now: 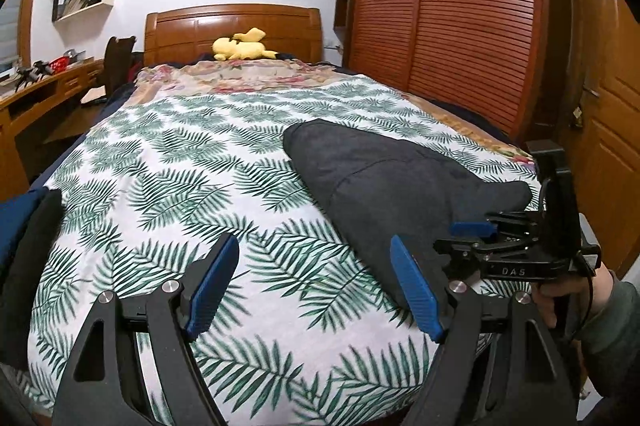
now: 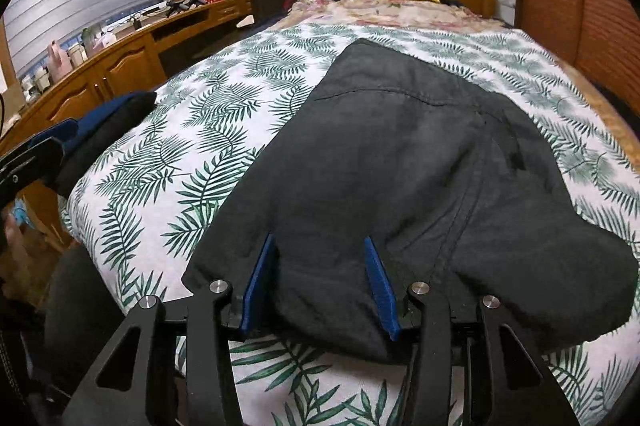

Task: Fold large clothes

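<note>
Looking along my right claw, I see its blue fingers set on either side of a raised fold of the dark grey garment; I cannot tell whether the pads press it. That garment lies folded on the palm-leaf bedspread, toward the bed's near right side. My left claw stands wide apart with nothing between its fingers, over bare bedspread just left of the garment's near edge. A stack of dark blue and black clothes sits at the bed's left edge. A yellow plush toy rests by the headboard.
</note>
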### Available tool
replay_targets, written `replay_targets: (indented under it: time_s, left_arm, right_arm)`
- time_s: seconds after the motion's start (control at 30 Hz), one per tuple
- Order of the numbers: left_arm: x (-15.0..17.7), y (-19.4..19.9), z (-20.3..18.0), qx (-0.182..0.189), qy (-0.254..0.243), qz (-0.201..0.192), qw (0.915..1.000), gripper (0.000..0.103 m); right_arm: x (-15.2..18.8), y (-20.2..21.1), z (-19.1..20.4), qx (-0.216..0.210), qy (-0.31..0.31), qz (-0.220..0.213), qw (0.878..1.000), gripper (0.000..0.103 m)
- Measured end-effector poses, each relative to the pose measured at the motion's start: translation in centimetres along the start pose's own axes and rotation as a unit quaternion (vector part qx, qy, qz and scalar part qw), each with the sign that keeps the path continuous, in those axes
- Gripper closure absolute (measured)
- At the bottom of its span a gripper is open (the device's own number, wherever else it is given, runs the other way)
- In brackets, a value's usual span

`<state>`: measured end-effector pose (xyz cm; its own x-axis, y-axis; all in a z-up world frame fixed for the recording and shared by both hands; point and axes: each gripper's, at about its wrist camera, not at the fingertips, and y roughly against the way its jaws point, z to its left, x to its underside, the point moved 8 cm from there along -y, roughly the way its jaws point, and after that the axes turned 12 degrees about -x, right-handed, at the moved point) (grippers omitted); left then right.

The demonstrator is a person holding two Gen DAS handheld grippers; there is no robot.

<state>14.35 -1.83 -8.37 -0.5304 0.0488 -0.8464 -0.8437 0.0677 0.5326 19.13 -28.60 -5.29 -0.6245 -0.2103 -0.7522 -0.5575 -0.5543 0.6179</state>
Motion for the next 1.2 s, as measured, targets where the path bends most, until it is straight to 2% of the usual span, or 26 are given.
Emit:
replay_targets:
  time_s: [0.3,0.43,0.57,0.7,0.8,0.87,0.97,1.2]
  left_arm:
    - [1.4,1.0,2.1,-0.007,0.011,0.006,0.9999,0.024]
    - [2.1,0.3,2.4,-0.008,0.013,0.019,0.9997,0.024]
    - [2.3,-1.0,1.7,-0.008,-0.001,0.021,0.9998,0.024]
    - [1.6,-2.7,0.6,0.003,-0.003,0.020,0.9998,0.024]
    - [0.7,-4.7,-0.5,0.012,-0.006,0.024,0.9996,0.024]
    - [0.0,-6.0,-1.1,0.021,-0.010,0.026,0.9994,0.024]
    - [-1.1,-8.1,-1.8,0.027,-0.014,0.032,0.9990,0.024]
    - [-4.1,-12.7,-3.4,0.031,-0.042,0.036,0.9980,0.024]
  right_arm:
    - [-0.1,3.5,-0.1,-0.009,0.001,-0.028,1.000,0.054]
    - [0.8,6.9,-1.9,0.017,-0.002,-0.046,0.999,0.054]
    - [1.8,10.2,-5.3,0.066,-0.015,-0.066,0.996,0.054]
    - [3.9,12.1,-8.6,0.095,-0.046,-0.062,0.992,0.054]
    - [5.2,12.4,-9.9,0.090,-0.062,-0.056,0.992,0.054]
    - [5.7,12.4,-10.1,0.072,-0.072,-0.062,0.993,0.054]
    - [5.6,11.8,-10.2,0.063,-0.085,-0.064,0.992,0.049]
    - [5.2,9.9,-11.7,0.068,-0.102,-0.030,0.992,0.042]
